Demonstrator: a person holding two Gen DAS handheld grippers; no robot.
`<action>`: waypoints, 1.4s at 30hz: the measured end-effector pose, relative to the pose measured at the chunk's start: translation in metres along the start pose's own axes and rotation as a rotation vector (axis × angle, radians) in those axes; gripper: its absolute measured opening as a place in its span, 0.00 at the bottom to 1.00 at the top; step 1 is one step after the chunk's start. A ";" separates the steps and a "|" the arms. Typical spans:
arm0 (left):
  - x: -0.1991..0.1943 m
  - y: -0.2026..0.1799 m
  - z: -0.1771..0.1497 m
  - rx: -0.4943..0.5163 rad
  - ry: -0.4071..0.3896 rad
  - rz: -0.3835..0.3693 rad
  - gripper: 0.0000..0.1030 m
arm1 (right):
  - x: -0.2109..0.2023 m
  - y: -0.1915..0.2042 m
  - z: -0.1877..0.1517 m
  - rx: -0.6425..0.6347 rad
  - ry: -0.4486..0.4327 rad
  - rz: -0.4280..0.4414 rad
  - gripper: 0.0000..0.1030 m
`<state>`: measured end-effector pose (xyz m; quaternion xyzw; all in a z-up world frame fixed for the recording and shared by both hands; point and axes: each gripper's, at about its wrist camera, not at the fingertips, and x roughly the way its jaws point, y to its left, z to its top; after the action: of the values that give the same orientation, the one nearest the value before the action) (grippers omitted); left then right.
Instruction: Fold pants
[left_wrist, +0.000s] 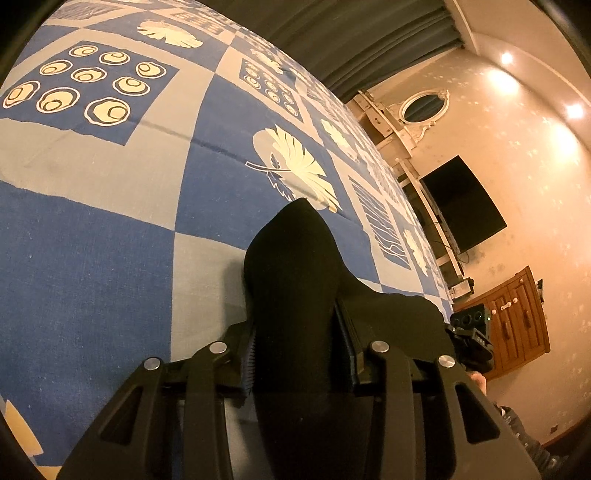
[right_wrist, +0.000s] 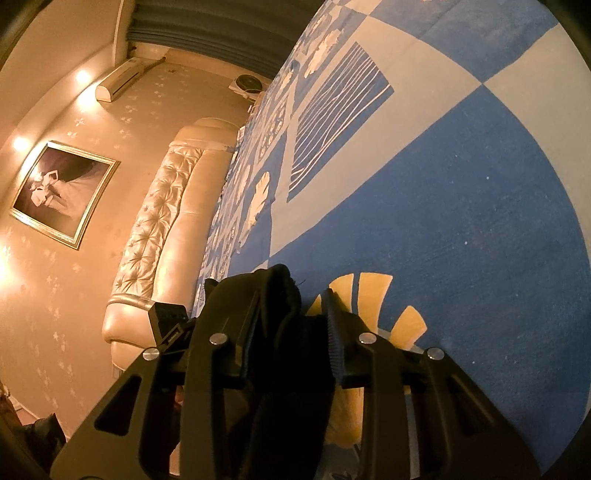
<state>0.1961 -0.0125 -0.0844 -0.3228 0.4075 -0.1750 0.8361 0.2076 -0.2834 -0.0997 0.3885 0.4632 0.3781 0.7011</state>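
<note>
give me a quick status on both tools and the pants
Left tool shut on black pants. Right tool shut on another bunch of them. Both held over the blue patterned bedspread. Nothing in the way.

Pants (left_wrist: 295, 280) above bedspread (left_wrist: 110, 258)

Bare bedspread (left_wrist: 110, 240) ahead; headboard (right_wrist: 162, 236) along its far side.

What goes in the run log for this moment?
left claw: shut on black pants | right claw: shut on pants | surface: blue patterned bedspread
</note>
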 end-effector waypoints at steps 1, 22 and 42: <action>0.000 0.000 0.000 0.002 -0.001 0.001 0.36 | 0.000 0.000 0.000 -0.002 -0.003 0.000 0.28; -0.003 -0.005 0.003 0.047 -0.009 0.052 0.33 | 0.006 0.010 0.003 -0.016 -0.026 -0.046 0.28; -0.029 0.037 0.063 0.000 -0.040 0.139 0.31 | 0.082 0.038 0.038 -0.017 -0.010 0.003 0.27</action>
<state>0.2300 0.0558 -0.0641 -0.2971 0.4121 -0.1101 0.8543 0.2609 -0.2017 -0.0846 0.3851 0.4558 0.3812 0.7061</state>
